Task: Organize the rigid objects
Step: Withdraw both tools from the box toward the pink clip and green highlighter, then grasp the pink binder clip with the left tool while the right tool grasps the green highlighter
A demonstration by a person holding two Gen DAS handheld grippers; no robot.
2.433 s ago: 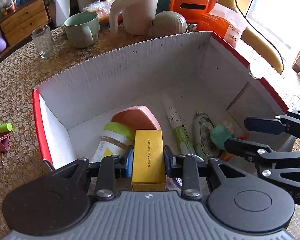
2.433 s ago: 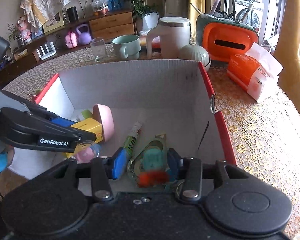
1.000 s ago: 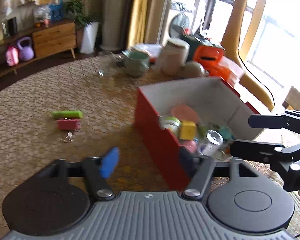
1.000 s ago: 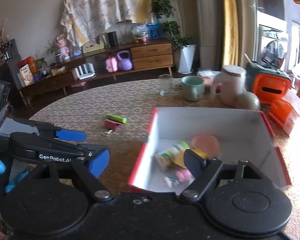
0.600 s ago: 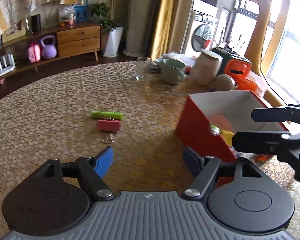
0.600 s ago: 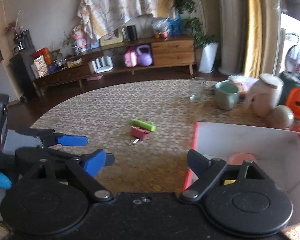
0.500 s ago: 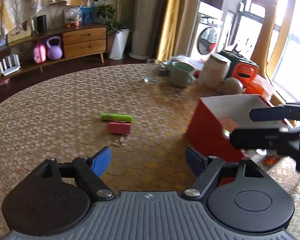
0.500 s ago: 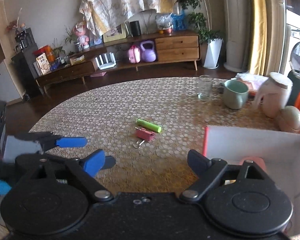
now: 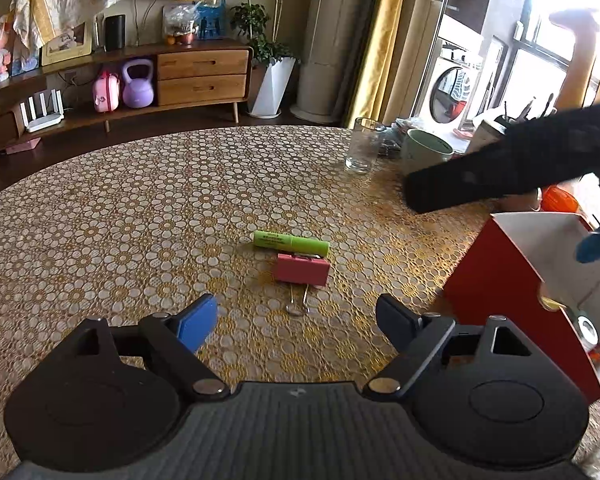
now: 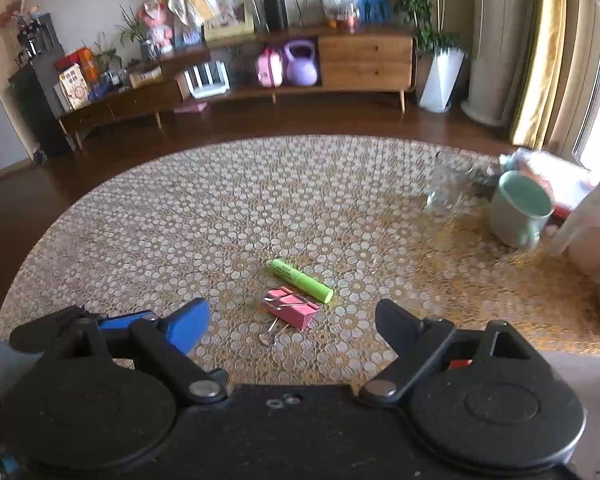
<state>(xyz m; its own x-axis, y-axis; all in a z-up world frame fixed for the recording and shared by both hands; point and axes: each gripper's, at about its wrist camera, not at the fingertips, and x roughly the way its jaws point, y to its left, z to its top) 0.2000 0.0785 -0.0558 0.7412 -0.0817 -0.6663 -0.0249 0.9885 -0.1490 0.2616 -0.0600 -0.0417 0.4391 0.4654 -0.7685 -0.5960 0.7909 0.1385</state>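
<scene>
lying ahead of hand-held gripper point(image 9: 296, 320): binder clip point(image 9: 301, 271)

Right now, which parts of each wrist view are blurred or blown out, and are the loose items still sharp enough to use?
Left wrist view: the window at top right is blown out; the right gripper crossing the frame is a dark smear; green tube and pink binder clip are sharp. Right wrist view: glass and mug at the right edge are motion-blurred; tube and clip stay legible.
</scene>
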